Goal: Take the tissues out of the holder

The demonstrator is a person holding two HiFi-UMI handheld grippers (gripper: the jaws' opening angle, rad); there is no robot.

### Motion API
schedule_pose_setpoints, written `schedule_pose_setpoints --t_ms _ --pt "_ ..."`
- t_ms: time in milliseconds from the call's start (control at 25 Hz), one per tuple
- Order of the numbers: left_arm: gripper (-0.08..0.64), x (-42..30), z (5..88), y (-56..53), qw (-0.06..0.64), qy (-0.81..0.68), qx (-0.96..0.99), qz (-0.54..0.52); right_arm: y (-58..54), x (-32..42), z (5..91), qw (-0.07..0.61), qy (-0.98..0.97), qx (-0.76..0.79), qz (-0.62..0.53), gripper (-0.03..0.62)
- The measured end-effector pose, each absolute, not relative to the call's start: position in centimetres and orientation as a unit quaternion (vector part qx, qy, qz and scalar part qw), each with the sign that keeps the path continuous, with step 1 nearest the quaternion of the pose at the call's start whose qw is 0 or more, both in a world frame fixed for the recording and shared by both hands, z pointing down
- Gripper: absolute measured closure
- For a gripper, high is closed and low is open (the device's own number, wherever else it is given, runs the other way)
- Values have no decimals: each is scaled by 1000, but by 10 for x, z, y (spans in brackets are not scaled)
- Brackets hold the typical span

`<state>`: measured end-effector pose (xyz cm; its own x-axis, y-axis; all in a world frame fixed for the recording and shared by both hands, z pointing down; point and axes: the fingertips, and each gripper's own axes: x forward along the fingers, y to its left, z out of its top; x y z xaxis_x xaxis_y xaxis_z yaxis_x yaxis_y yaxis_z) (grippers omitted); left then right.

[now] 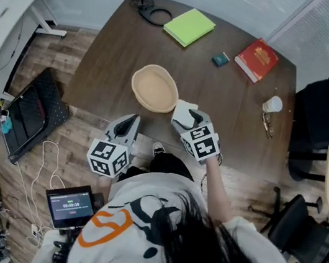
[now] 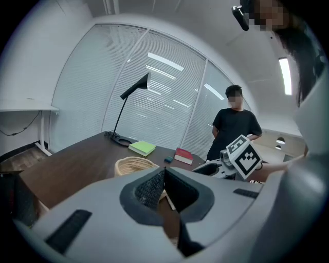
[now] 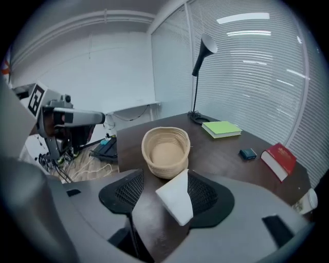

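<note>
Woven holder [image 3: 164, 165] bare, white tissue [image 3: 176, 199] between fingers [image 3: 204, 194] of right gripper [image 3: 165, 174]

Left tool [image 1: 133, 120] low by the torso, jaws together; right tool [image 1: 188, 112] forward, jaws apart.

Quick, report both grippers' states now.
Left gripper: closed, empty.
Right gripper: jaws apart, folded white tissue between them, leaning on one pad.

White tissue [image 3: 177, 203], tan holder [image 3: 165, 151], green notebook [image 3: 222, 128], red book [image 3: 278, 158].
</note>
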<state>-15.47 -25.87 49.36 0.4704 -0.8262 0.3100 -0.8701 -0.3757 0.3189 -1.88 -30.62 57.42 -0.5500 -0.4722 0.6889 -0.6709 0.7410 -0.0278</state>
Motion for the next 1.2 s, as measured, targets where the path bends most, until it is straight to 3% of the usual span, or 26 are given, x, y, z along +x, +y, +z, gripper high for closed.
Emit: schedule_pose_setpoints --t_ms 240,480,640,1200 --pt "560 -160 493 -228 222 -513 828 47 -279 -29 558 295 -873 344 181 348" --pt "560 -167 493 -189 223 -512 828 43 -240 -35 548 255 -870 372 201 478" --pt "560 -167 493 -163 223 -507 832 40 -213 -36 542 220 -868 384 226 529" --pt "560 -156 492 -109 226 -497 837 31 -157 -27 526 207 -866 396 224 560"
